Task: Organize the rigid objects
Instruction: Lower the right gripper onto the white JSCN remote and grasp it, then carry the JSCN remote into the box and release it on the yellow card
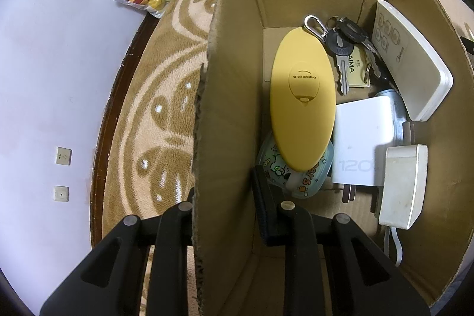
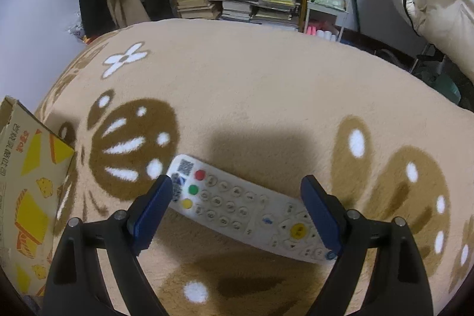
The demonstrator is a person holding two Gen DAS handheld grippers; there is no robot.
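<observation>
right gripper [image 2: 237,209] jaws apart over remote [image 2: 246,212]; square up, close mid-body | left gripper [image 1: 228,206] pinching cardboard box [image 1: 225,108] wall; steady

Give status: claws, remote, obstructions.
Left claw shut on cardboard box wall. Right claw open, straddling white remote on blanket, not gripping. Nothing in the way.

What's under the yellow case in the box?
The yellow case lies on a clear cartoon-print case, whose near end shows. Box floor shows at its far end. The rest beneath is covered.
</observation>
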